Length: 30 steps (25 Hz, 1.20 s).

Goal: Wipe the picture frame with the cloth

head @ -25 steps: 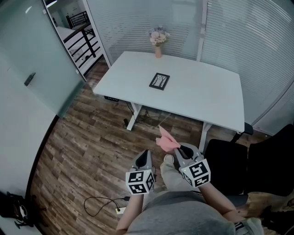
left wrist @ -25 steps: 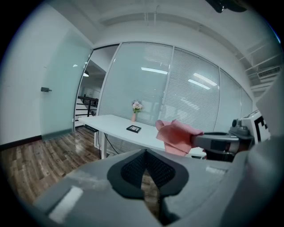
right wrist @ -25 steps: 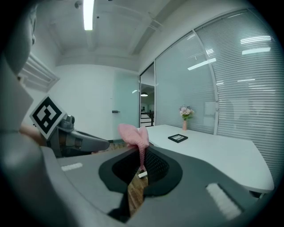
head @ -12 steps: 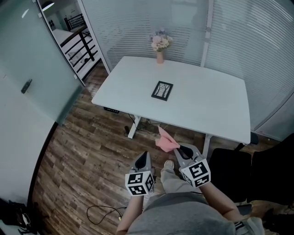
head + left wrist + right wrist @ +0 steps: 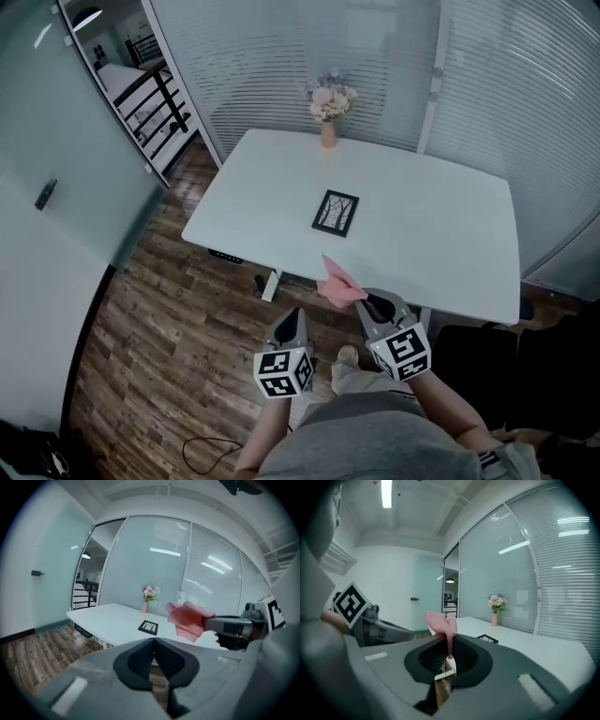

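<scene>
— Table?
— White table [image 5: 441, 225], just ahead of us.
— Tools?
— Our left gripper [image 5: 293, 316] has its jaws together, empty. Our right gripper [image 5: 368, 301] is clamped on the cloth.
— Frame?
— Picture frame [image 5: 336, 212] lies flat mid-table, farther out and well apart from the pink cloth [image 5: 336, 284].

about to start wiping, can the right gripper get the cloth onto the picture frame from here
Probably not yet: the right gripper, shut on the cloth, is only at the table edge; the picture frame lies mid-table. Nothing blocks the way.
</scene>
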### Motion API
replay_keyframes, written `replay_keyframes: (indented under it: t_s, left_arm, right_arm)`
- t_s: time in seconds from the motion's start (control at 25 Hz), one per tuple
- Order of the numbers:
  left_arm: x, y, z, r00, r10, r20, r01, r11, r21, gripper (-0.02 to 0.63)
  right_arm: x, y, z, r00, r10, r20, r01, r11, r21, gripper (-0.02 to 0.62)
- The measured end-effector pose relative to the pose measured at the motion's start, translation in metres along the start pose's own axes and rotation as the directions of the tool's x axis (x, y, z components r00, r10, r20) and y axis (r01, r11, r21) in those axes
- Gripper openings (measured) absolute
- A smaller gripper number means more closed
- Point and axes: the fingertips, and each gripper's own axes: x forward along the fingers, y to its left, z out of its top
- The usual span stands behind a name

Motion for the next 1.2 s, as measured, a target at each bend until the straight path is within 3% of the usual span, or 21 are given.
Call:
replay_keyframes:
  t_s: [0.56,1.2]
  left_arm:
    - [0.105,0.031,0.051,1.0,-0.016,-0.017,0.016,1.0,0.02,0.002]
    - [0.183,0.044,0.059,0.998,-0.008,-0.056,0.007,1.0,-0.011,0.002]
  right_arm:
    - [0.09,-0.073,0.031,1.0,-0.004,0.012,0.004,1.0,-0.01,0.017]
    - [0.156,-0.132,0.02,0.999,0.002,-0.035,-0.003,1.0,-0.029,0.017]
